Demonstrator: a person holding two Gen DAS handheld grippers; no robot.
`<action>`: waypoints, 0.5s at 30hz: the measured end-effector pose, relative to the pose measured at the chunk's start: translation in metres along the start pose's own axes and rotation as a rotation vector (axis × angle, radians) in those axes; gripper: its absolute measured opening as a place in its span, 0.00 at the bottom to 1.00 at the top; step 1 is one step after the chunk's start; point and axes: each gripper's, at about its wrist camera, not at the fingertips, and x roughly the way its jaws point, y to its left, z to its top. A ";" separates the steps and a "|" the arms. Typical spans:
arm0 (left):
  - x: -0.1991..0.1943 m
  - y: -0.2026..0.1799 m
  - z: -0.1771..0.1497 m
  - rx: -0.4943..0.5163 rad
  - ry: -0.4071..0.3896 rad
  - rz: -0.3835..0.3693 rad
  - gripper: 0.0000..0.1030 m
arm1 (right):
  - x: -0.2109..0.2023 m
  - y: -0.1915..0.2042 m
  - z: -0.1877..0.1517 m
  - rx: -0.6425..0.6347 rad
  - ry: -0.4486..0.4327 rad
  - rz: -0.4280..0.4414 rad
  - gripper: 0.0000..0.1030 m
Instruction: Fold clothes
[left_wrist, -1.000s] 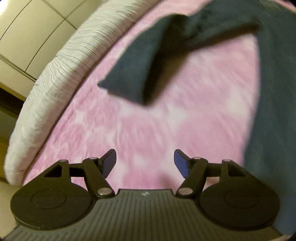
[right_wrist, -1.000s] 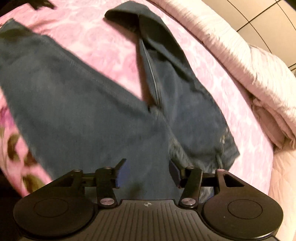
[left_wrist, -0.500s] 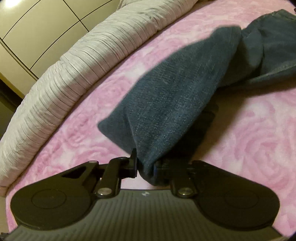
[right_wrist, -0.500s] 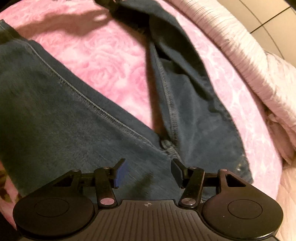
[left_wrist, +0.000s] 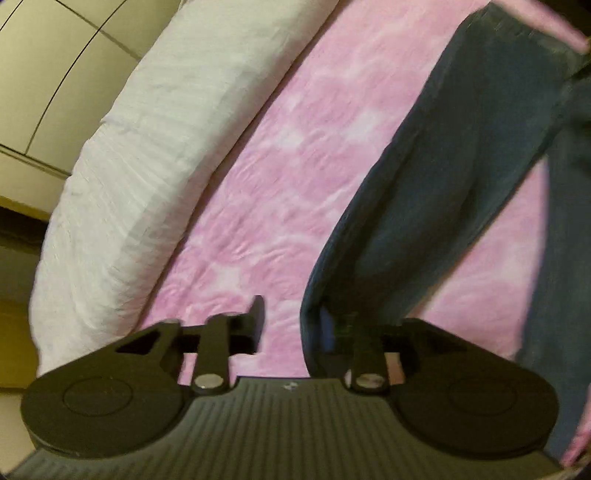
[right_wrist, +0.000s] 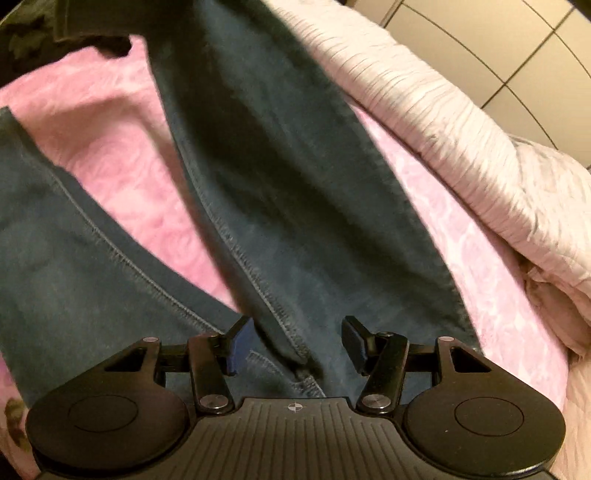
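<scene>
Where jeans (right_wrist: 295, 184) sprawl, quilt (right_wrist: 461, 122) (white) borders them.

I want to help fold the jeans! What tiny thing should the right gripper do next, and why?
Probably lower the right gripper and pinch the jeans at the crotch seam: its jaws stand open right over that seam, holding nothing.

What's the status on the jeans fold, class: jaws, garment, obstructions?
Left gripper jaws opening, jeans leg end against one finger, not clamped. Right gripper open over the crotch seam. Jeans spread on the pink blanket, unfolded. Nothing in the way.
</scene>
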 end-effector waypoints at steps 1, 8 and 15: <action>0.020 0.000 0.000 0.021 0.037 0.031 0.32 | -0.001 -0.001 -0.001 0.005 0.000 -0.005 0.55; 0.103 0.016 -0.059 -0.086 0.234 0.154 0.37 | -0.016 0.000 -0.028 0.060 0.064 -0.025 0.55; 0.100 0.012 -0.119 -0.381 0.171 0.038 0.55 | 0.001 0.017 -0.022 0.085 0.123 0.030 0.56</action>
